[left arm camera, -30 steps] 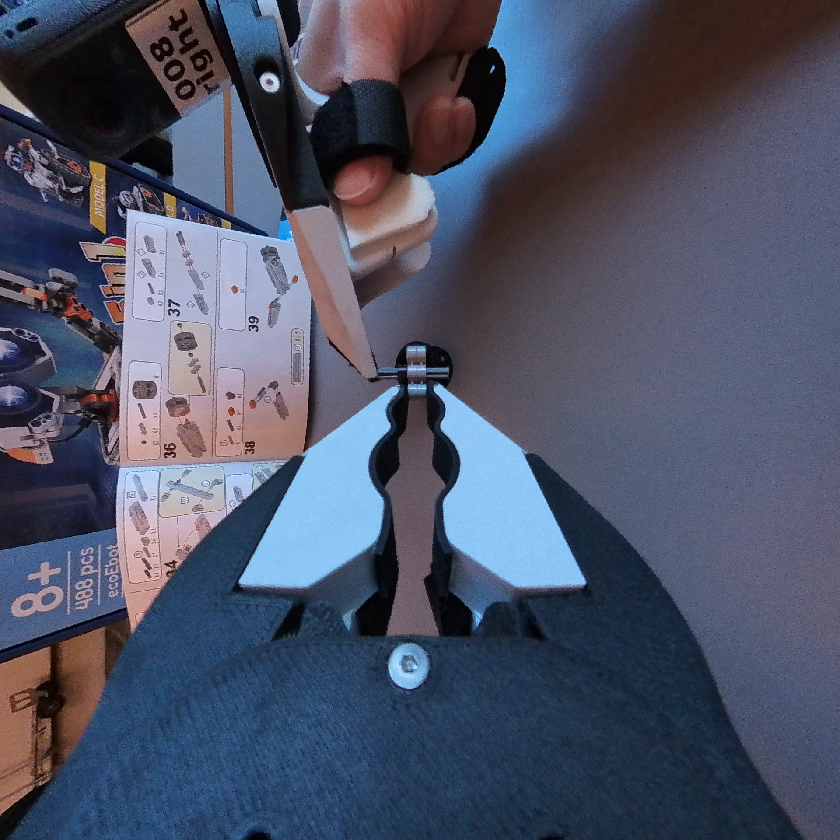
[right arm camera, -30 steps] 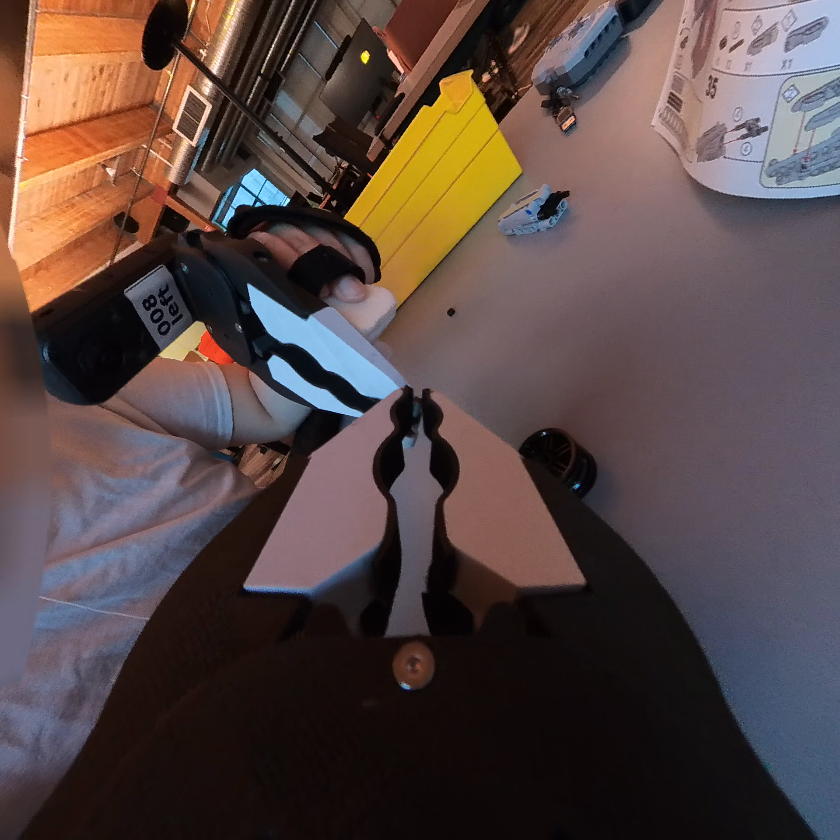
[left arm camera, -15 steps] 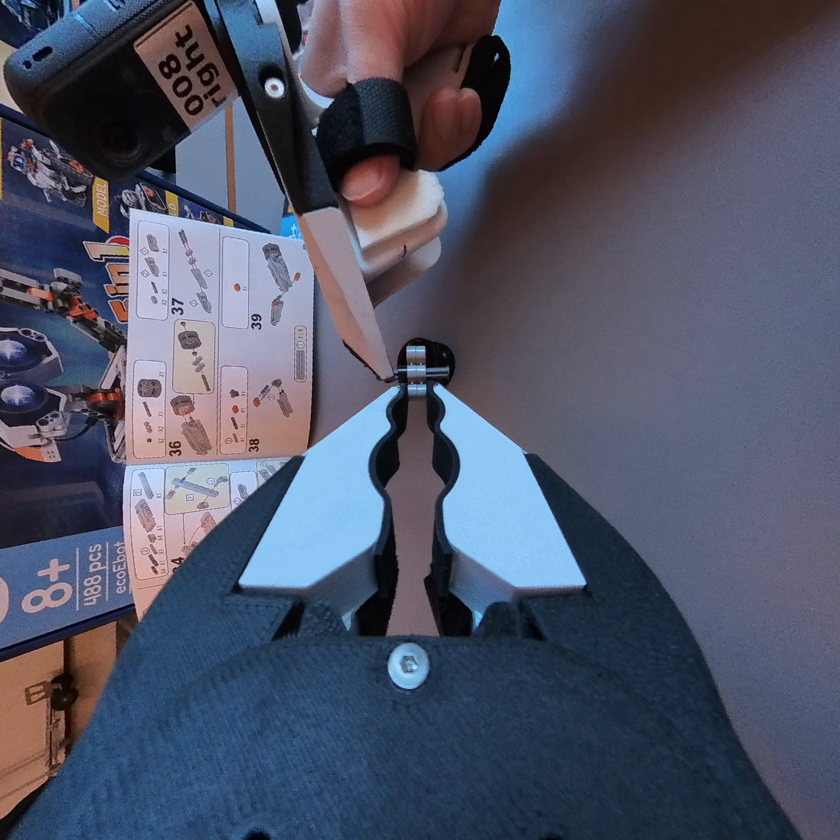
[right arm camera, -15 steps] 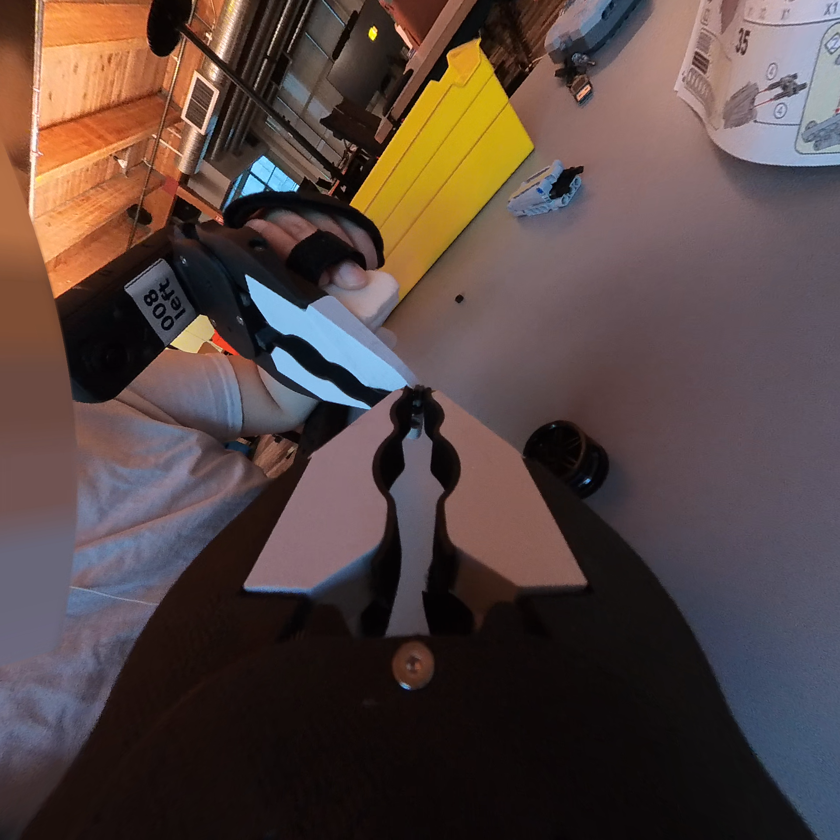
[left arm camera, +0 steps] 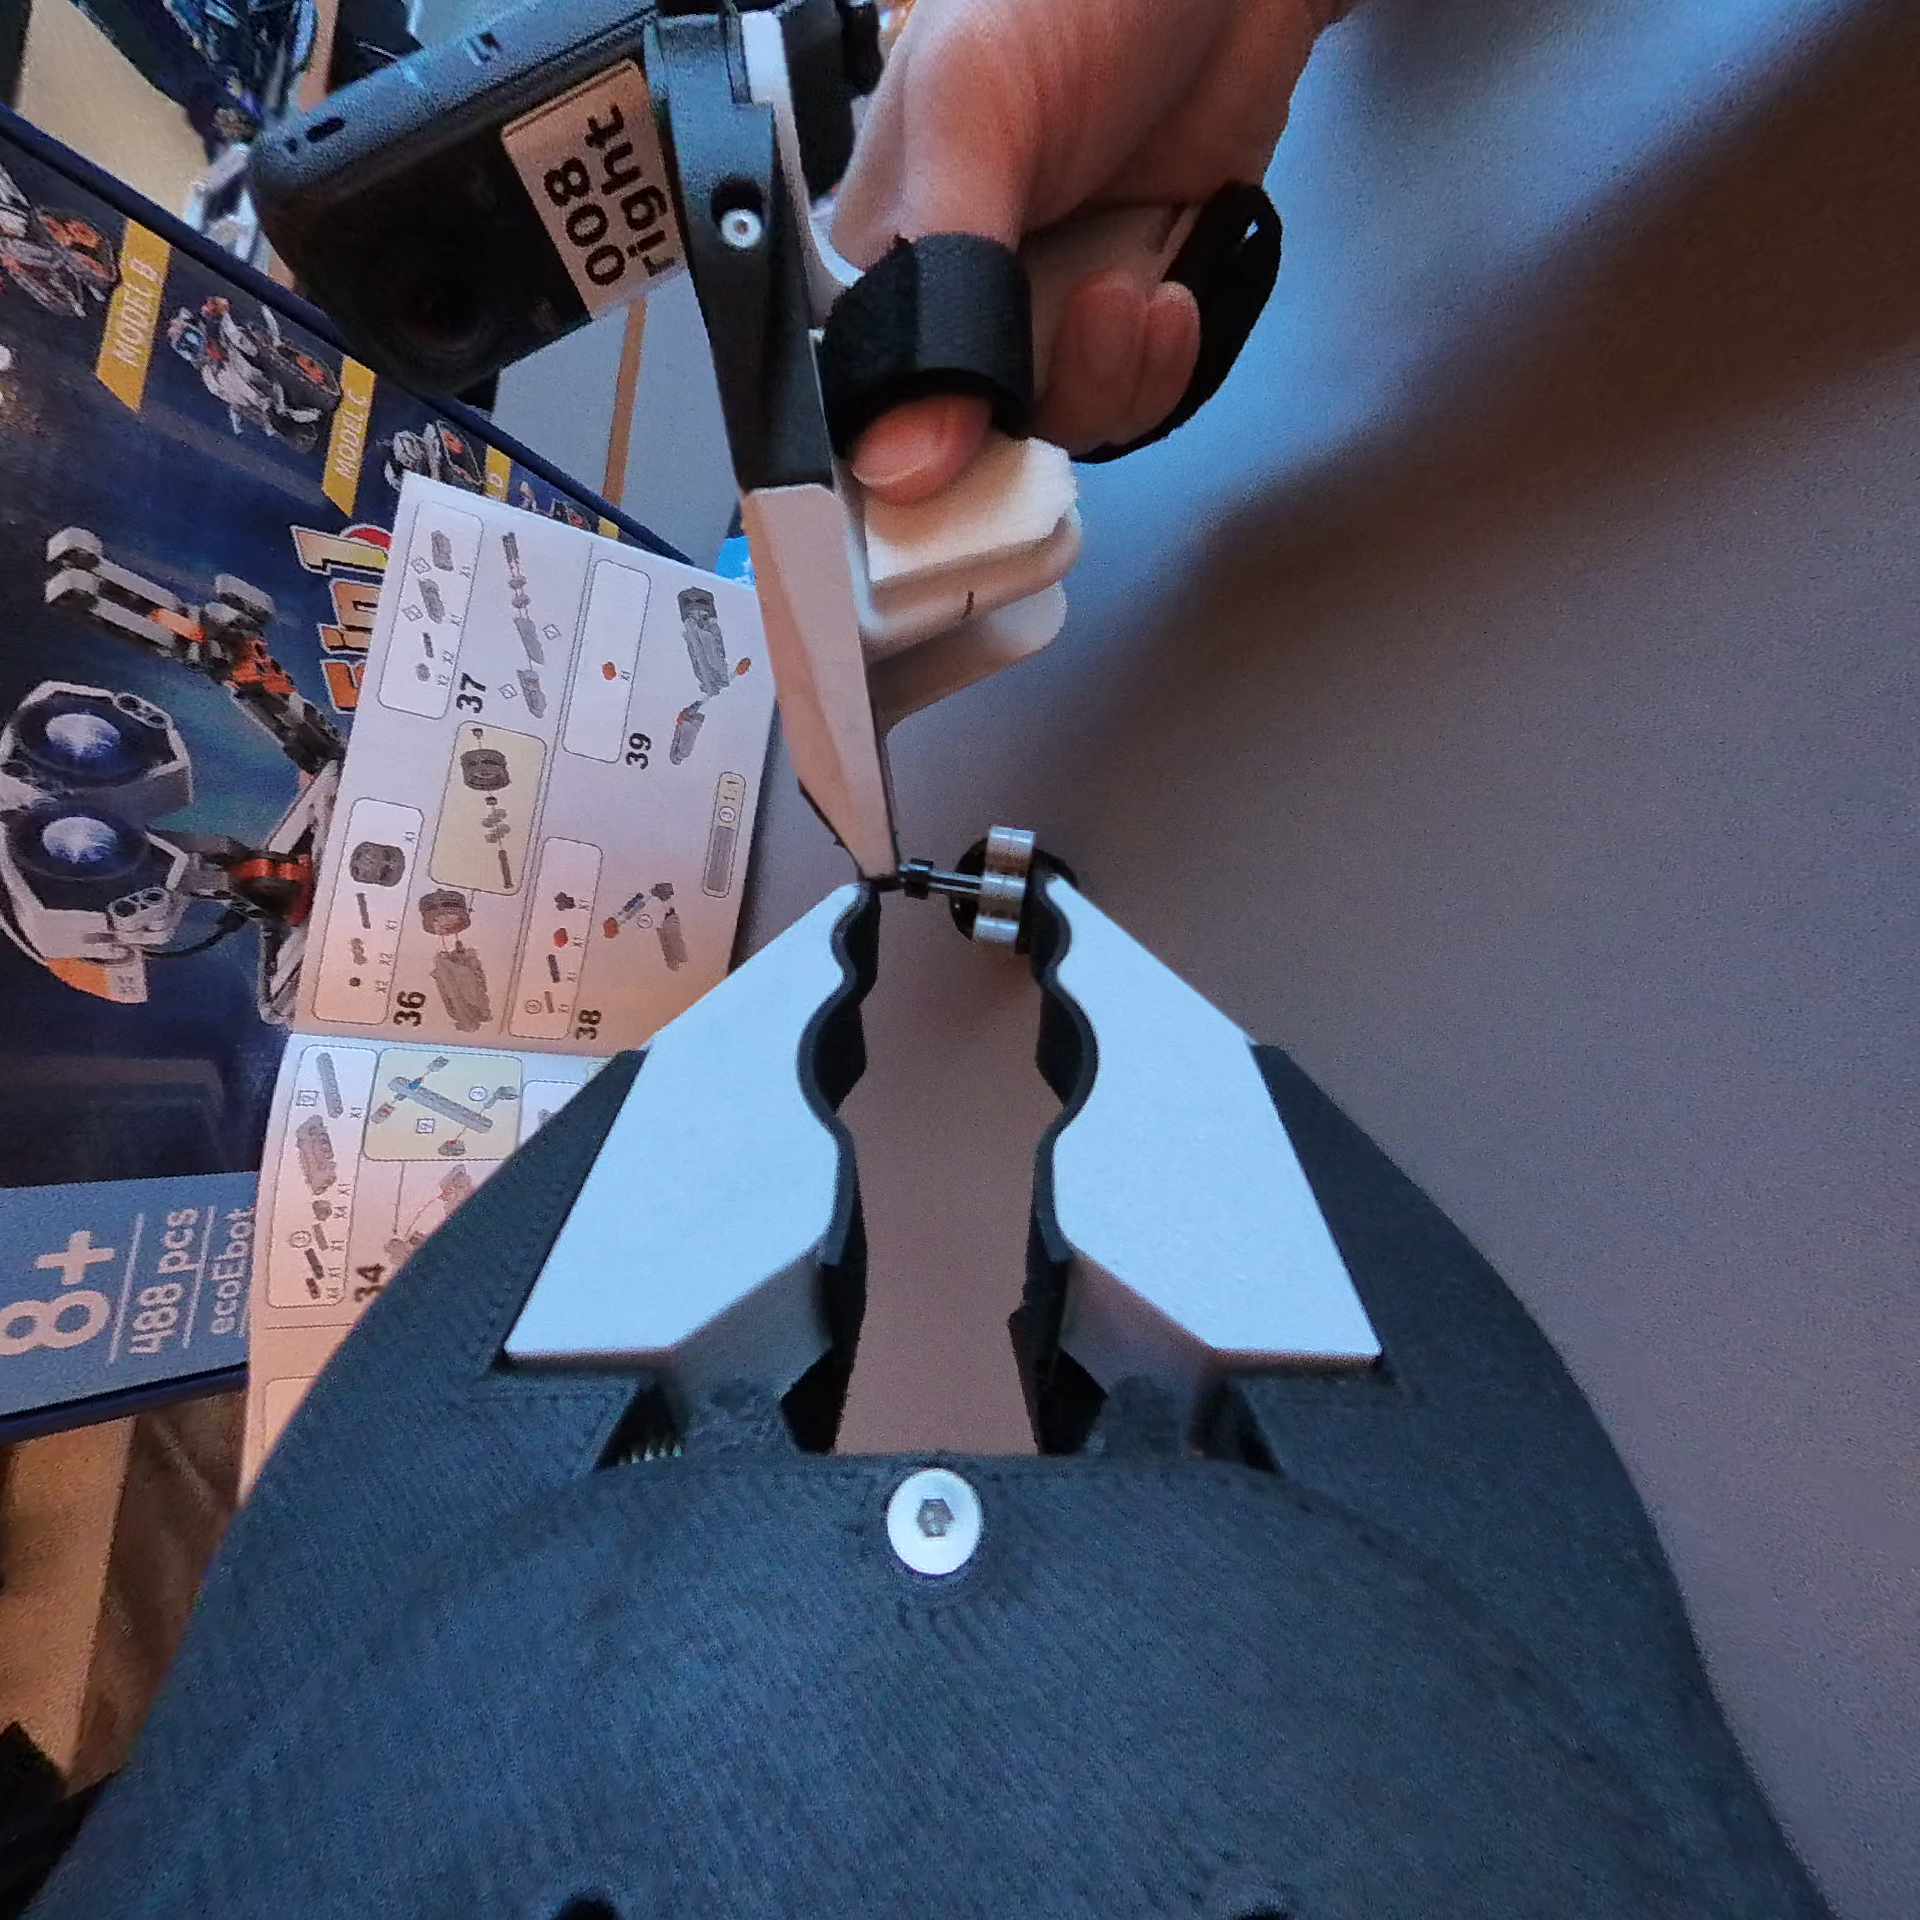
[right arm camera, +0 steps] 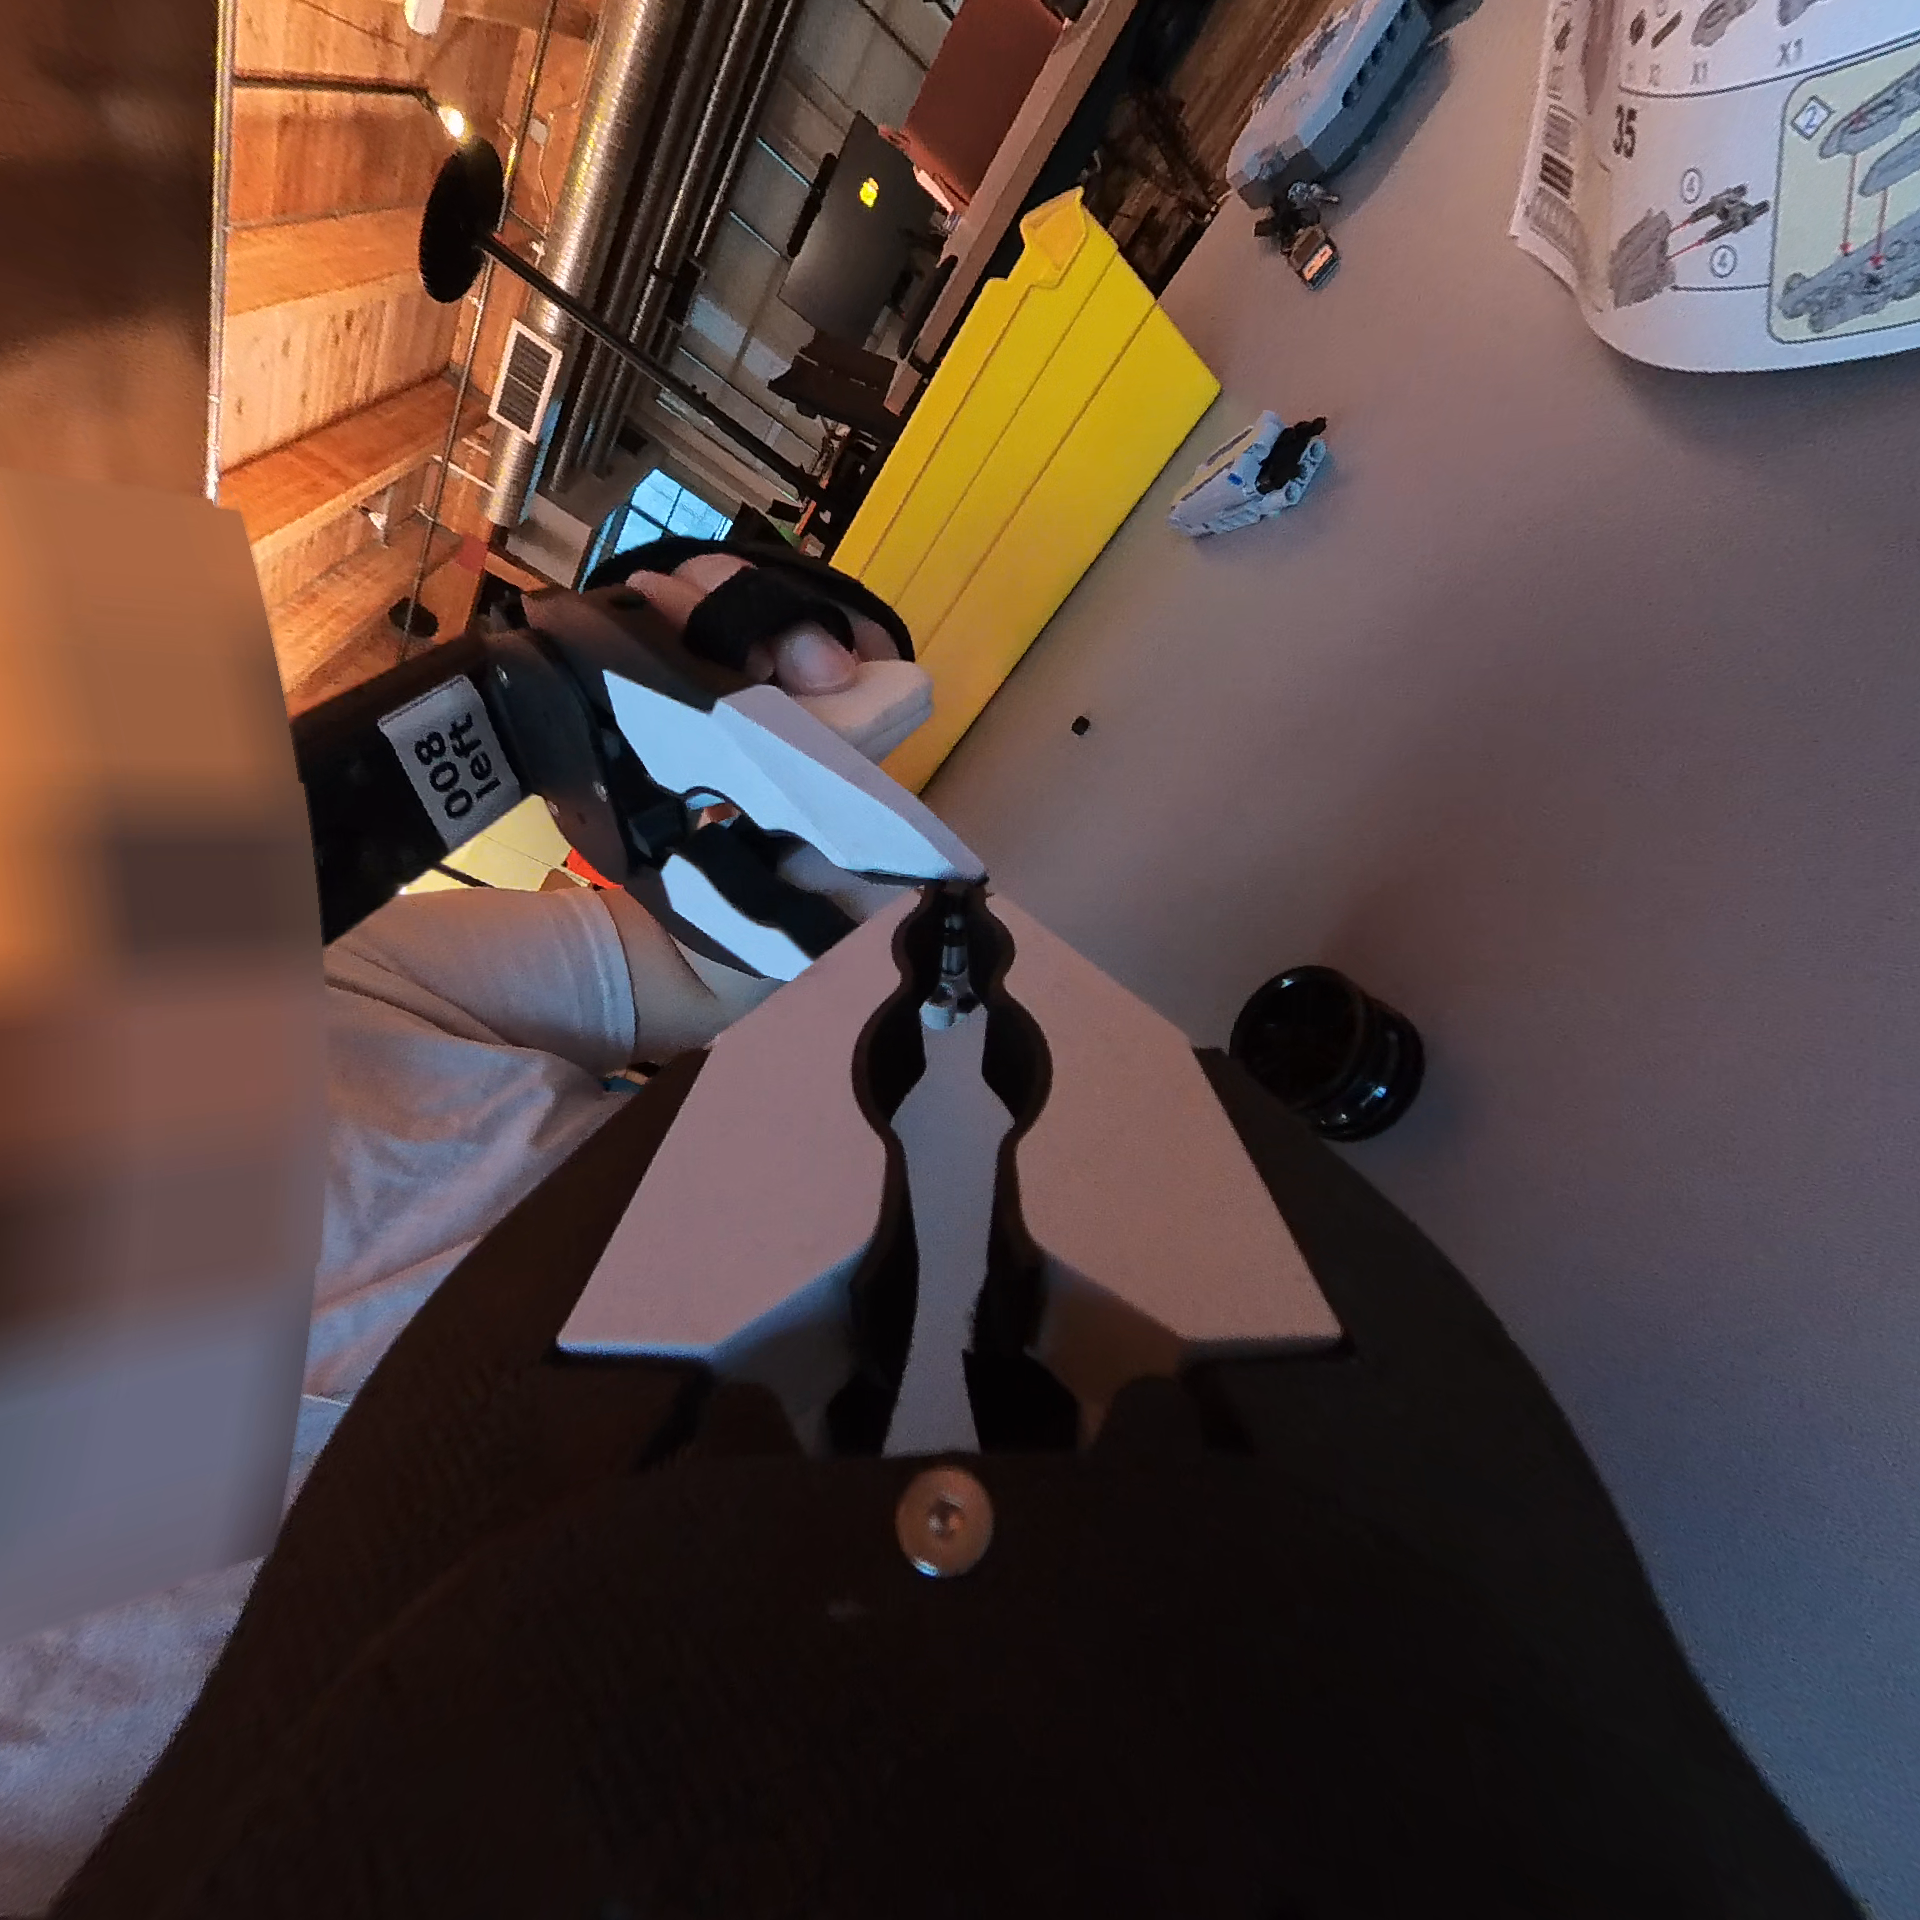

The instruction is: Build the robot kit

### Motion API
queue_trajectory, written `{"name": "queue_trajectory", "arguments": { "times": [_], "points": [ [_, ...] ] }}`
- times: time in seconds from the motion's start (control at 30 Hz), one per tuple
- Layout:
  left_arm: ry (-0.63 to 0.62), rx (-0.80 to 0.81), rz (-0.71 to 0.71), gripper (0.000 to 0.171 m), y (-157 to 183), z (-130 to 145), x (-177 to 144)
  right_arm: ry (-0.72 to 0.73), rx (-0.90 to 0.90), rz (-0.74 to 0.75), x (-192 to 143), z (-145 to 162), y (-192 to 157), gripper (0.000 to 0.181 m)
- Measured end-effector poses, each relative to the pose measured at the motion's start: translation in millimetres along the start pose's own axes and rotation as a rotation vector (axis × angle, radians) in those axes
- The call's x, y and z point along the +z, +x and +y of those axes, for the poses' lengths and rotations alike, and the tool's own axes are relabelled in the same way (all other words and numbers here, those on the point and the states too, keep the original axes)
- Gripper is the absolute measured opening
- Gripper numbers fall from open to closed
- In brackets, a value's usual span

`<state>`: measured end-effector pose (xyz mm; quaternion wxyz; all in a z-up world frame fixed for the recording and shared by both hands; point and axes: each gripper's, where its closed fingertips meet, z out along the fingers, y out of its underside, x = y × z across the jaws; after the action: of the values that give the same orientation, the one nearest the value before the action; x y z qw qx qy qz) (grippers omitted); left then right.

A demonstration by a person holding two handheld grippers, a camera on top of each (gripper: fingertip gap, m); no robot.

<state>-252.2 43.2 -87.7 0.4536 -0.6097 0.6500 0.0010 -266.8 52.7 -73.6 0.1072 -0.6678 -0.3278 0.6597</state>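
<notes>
A small part, a black axle (left arm camera: 940, 883) with a grey three-barrel connector (left arm camera: 1003, 883) on it, hangs above the grey table (left arm camera: 1507, 935). In the left wrist view my right gripper (left arm camera: 878, 860) comes down from above, shut on the end of the axle. My left gripper (left arm camera: 954, 902) is open. The connector stands just inside its right fingertip (left arm camera: 1060, 914), and its left pad is clear of the part. In the right wrist view my right gripper (right arm camera: 951, 900) is shut, with the axle and connector (right arm camera: 943, 1008) showing through its finger gap. The left gripper's upper finger (right arm camera: 831, 800) meets its tip.
An open instruction booklet (left arm camera: 540, 790) lies on a blue toy box (left arm camera: 135, 727) to the left. A black wheel (right arm camera: 1325, 1055) lies on the table close by. Farther off are a yellow bin (right arm camera: 1039, 447), a small white-grey assembly (right arm camera: 1247, 473) and a grey block (right arm camera: 1330, 94). The tips of both grippers are at nearly the same place.
My left gripper was shut on the grey connector and has now opened and let it go. My right gripper stays shut on the axle and carries the part alone.
</notes>
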Motion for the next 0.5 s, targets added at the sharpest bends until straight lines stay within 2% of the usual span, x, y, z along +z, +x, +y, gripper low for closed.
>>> {"name": "queue_trajectory", "arguments": {
  "times": [0.27,0.5],
  "points": [
    [-0.016,0.028,-0.059,0.024,-6,1,6,0.034,0.036,0.023,-4,-5,5,0.002],
    [0.015,-0.042,-0.063,0.023,-11,-2,4,0.075,0.034,-0.001,-7,-12,2,0.002]
  ]
}}
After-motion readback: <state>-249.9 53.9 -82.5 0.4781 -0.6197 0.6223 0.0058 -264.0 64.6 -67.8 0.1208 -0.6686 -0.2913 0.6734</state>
